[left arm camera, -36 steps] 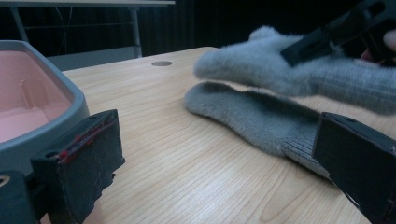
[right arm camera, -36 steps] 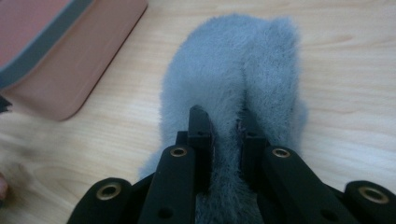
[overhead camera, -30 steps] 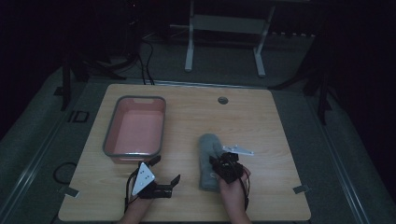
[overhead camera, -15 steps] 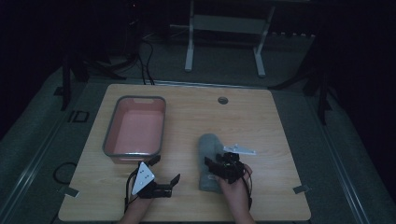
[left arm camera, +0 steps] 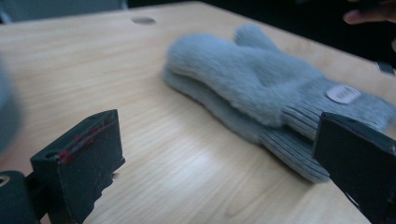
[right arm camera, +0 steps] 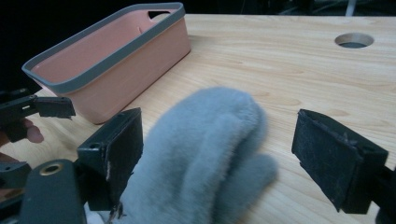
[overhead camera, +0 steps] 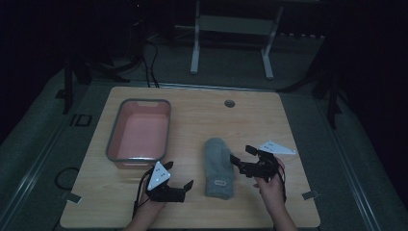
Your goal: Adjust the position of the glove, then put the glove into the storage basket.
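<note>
Dim surroundings frame a pale wooden table [overhead camera: 192,115] under inspection. Grey fleecy mittens [overhead camera: 218,166], stacked as a pair, lie flat on it between the two grippers, knit cuffs toward the person, a small label on the upper cuff. The right gripper [overhead camera: 243,159] sits just beside the mittens' right edge, jaws spread wide and empty; in the right gripper view the mitten tips [right arm camera: 205,154] lie between those jaws without contact. The left gripper [overhead camera: 182,185] rests low at the mittens' left, near the cuffs, jaws likewise wide apart, holding nothing. Beyond the left gripper stands a pink tub with grey rim [overhead camera: 166,126]. A round hole [overhead camera: 229,103] lies farther off.
</note>
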Demonstrator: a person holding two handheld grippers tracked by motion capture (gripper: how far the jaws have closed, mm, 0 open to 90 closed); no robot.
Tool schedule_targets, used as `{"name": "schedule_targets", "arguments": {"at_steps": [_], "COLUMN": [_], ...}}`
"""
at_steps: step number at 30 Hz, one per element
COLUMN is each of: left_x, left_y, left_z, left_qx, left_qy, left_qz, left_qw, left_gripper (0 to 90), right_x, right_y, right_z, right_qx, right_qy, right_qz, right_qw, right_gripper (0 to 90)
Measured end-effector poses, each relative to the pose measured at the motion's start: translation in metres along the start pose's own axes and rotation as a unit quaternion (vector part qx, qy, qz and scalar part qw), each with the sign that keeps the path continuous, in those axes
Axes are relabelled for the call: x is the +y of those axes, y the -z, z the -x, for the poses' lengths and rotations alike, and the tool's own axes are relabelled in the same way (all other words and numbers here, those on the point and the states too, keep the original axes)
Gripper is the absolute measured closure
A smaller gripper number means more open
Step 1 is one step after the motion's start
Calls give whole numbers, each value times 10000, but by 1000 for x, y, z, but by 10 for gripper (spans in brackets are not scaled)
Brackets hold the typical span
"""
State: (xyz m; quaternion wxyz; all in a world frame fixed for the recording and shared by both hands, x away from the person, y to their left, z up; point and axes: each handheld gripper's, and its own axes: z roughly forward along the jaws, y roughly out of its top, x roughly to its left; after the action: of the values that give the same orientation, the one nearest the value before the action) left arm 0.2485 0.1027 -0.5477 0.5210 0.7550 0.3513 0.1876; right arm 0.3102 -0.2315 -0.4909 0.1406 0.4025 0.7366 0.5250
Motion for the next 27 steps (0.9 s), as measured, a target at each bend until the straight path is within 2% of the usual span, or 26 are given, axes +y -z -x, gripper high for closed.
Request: {"name": "schedule_targets", "arguments": {"at_steps": [2, 3, 4, 6, 7, 8, 9, 10, 11, 14, 15, 16, 18, 19, 20, 22, 24, 25, 27], "left_x": [7, 7, 16, 27, 31, 37, 40, 44, 48, 54, 54, 57, 57, 57, 56, 54, 52, 52, 49], "left_y": [-5, -5, -11, -19, -22, -26, -30, -35, -42, -58, -58, -69, -78, -83, -87, -92, -97, -97, -102], "left_z": [3, 3, 5, 6, 7, 7, 7, 6, 5, 2, 2, 0, -1, -2, -3, -4, -6, -6, -7], "left_qx": [-161, -161, -277, -328, -324, -369, -374, -369, -457, -467, -467, -347, -281, -232, -230, -169, -267, -267, -301], "left_qy": [37, 37, 96, 84, 94, 127, 136, 159, 181, 389, 389, 488, 557, 561, 615, 670, 789, 789, 805], "left_qz": [-122, -122, -207, -303, -307, -337, -363, -398, -439, -647, -647, -883, -1123, -1310, -1386, -1473, -1559, -1559, -1650], "left_qw": [9998, 9998, 9994, 9990, 9990, 9987, 9985, 9984, 9978, 9961, 9961, 9943, 9917, 9895, 9882, 9867, 9842, 9842, 9826], "left_gripper": [22, 22, 22, 23, 29, 47, 50, 51, 62, 88, 116, 116, 151, 167, 168, 201, 201, 201, 201], "right_x": [-5, -6, -8, -9, -9, -8, -8, -7, -7, -8, -8, -10, -17, -21, -24, -30, -34, -36, -39], "right_y": [4, 4, 5, 4, 2, 1, -1, -3, -9, -26, -26, -31, -44, -46, -47, -47, -47, -47, -49], "right_z": [5, 7, 10, 13, 15, 15, 12, 10, 8, 3, 3, 2, 2, 3, 5, 9, 12, 14, 17], "right_qx": [80, 41, -137, -184, -98, -79, -127, -106, -118, -183, -183, -240, -301, -318, -316, -297, -338, -259, -183], "right_qy": [5, 22, 4, -245, -428, -474, -422, -388, -367, -318, -318, -324, -346, -366, -444, -555, -616, -665, -740], "right_qz": [73, -83, -312, -618, -681, -633, -559, -600, -676, -896, -896, -978, -1303, -1410, -1466, -1639, -1713, -1758, -1763], "right_qw": [9999, 10000, 9994, 9976, 9967, 9968, 9975, 9974, 9970, 9953, 9953, 9944, 9904, 9888, 9877, 9845, 9827, 9818, 9814], "right_gripper": [171, 155, 155, 119, 118, 114, 110, 111, 121, 230, 230, 302, 426, 431, 439, 448, 429, 426, 421]}}
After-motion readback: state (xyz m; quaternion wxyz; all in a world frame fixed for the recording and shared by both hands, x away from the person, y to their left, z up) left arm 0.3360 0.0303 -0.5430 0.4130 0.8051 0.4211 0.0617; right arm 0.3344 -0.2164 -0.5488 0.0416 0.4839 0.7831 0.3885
